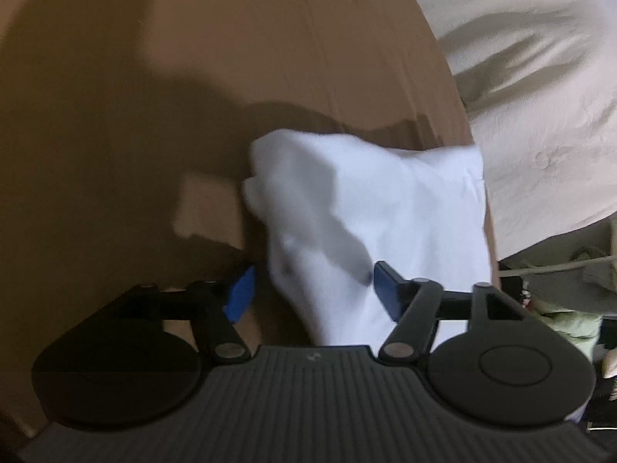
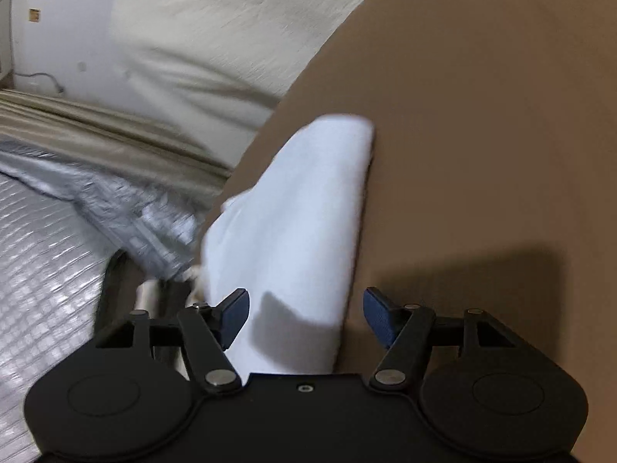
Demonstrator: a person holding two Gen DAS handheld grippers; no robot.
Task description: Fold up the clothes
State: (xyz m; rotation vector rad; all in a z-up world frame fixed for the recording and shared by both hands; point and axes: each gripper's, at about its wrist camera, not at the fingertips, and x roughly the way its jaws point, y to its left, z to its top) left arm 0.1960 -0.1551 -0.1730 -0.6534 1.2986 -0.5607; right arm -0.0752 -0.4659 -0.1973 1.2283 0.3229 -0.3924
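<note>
Wide-spread fingers (image 1: 241, 293) astride white garment (image 1: 385, 212)

A folded white cloth garment (image 1: 385, 223) lies on the brown tabletop (image 1: 193, 77) at its right edge. The left gripper (image 1: 312, 289) stands with its blue-padded fingers (image 1: 241, 293) spread wide either side of the garment's near end. Beyond the right edge hangs rumpled cream fabric (image 1: 540, 96).
</note>
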